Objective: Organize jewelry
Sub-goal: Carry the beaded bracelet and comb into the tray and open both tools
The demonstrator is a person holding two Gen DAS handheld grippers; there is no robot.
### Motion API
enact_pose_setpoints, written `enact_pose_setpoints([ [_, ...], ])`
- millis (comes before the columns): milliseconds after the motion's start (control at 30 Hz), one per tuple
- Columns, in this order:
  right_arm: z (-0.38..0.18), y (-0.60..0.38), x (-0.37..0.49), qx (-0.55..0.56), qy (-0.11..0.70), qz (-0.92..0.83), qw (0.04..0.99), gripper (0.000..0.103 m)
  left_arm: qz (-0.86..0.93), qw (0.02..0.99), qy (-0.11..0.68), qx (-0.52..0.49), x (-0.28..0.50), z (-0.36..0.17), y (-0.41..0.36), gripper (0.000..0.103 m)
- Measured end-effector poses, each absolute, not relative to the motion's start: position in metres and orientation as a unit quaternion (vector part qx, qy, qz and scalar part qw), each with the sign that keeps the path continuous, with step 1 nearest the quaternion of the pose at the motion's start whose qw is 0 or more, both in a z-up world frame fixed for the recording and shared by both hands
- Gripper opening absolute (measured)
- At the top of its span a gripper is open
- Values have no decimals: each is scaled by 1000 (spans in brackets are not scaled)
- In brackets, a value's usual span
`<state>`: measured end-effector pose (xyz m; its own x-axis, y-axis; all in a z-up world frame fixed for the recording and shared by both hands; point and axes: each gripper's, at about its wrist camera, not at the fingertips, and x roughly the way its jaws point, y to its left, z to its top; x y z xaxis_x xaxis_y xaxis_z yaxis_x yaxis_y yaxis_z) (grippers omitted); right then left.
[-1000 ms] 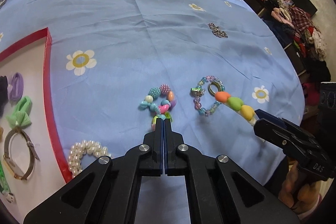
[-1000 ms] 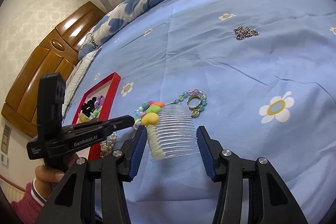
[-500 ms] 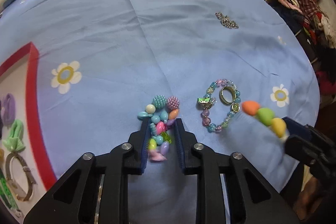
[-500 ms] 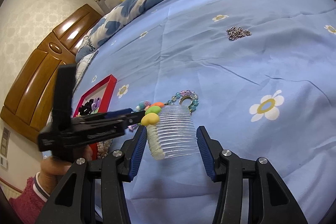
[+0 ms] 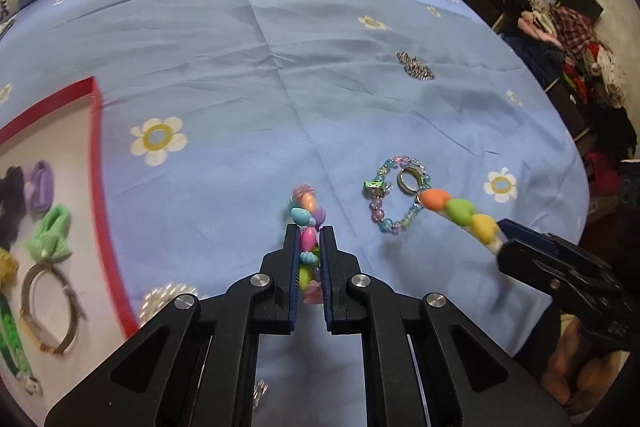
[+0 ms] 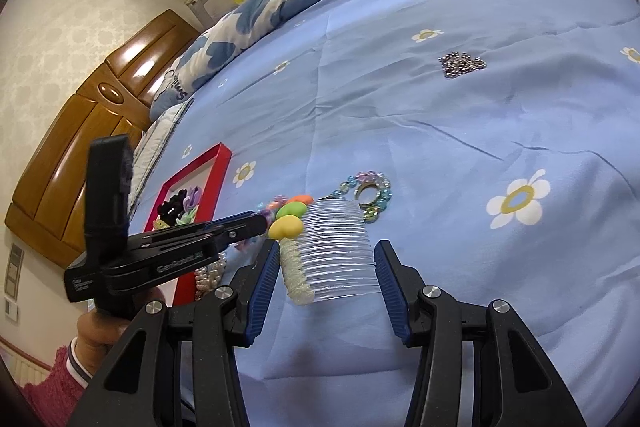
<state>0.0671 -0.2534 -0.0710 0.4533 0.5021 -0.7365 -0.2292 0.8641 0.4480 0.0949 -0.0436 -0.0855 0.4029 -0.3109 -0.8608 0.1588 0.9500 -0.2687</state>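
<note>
1. The left gripper (image 5: pixel 308 251) has its jaws closing on the chunky bracelet of pastel plastic beads (image 5: pixel 307 223) on the blue flowered bedsheet (image 5: pixel 248 67); squeeze until no bead slips.
2. Lift straight up, then carry it left to the red-rimmed white tray (image 5: pixel 95 131), clear of the pearl bracelet (image 5: pixel 168 297).
3. The right gripper (image 6: pixel 326 279), jaws half open, holds the clear comb with heart beads (image 6: pixel 336 251); keep it still.

The bedsheet (image 5: pixel 248 75) is light blue with white, yellow-centred daisies. On it, a red-rimmed white tray (image 5: pixel 98 163) holds purple, green and black hair ties. Right of the tray, a bracelet (image 5: pixel 307 227) shows pink, turquoise and orange beads.
</note>
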Motion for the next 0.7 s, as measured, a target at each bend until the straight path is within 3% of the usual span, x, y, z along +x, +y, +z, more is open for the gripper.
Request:
enact_pose_setpoints([
  [700,-62,-171,55,112,480,292,820,50,-83,862,478,-148,24,-40,49,7],
])
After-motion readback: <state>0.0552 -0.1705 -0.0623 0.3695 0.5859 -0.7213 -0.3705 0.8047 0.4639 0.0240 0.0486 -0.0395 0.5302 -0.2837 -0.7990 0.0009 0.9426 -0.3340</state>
